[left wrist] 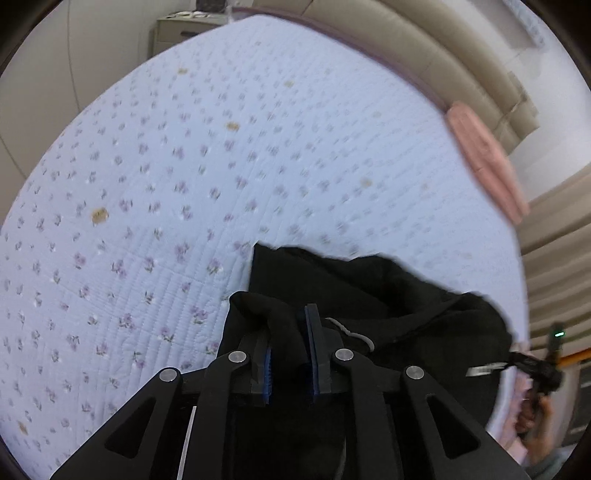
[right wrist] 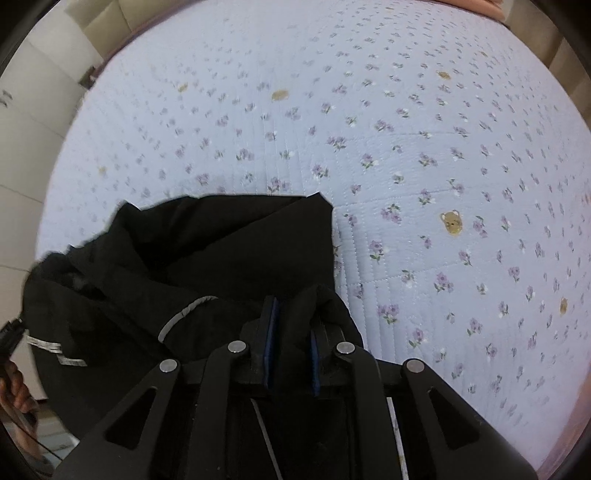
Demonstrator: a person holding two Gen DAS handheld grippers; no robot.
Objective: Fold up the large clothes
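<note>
Left gripper (left wrist: 290, 332) clamping black garment (left wrist: 388, 295); right gripper (right wrist: 293, 321) pinching same garment

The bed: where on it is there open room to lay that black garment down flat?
Nearly all of the floral quilt lies bare, from the black garment out to the beige headboard and nightstand. The only clutter is a pink pillow at the headboard edge. The near edge is crowded: both the left gripper and right gripper hold the bunched garment there.

Left gripper (left wrist: 290, 347) clamped on a fold of black garment (left wrist: 388, 295), bunched near right over floral quilt (left wrist: 184, 166). Pink pillow (left wrist: 484, 158) far right. Right gripper (left wrist: 539, 369) at right edge.
</note>
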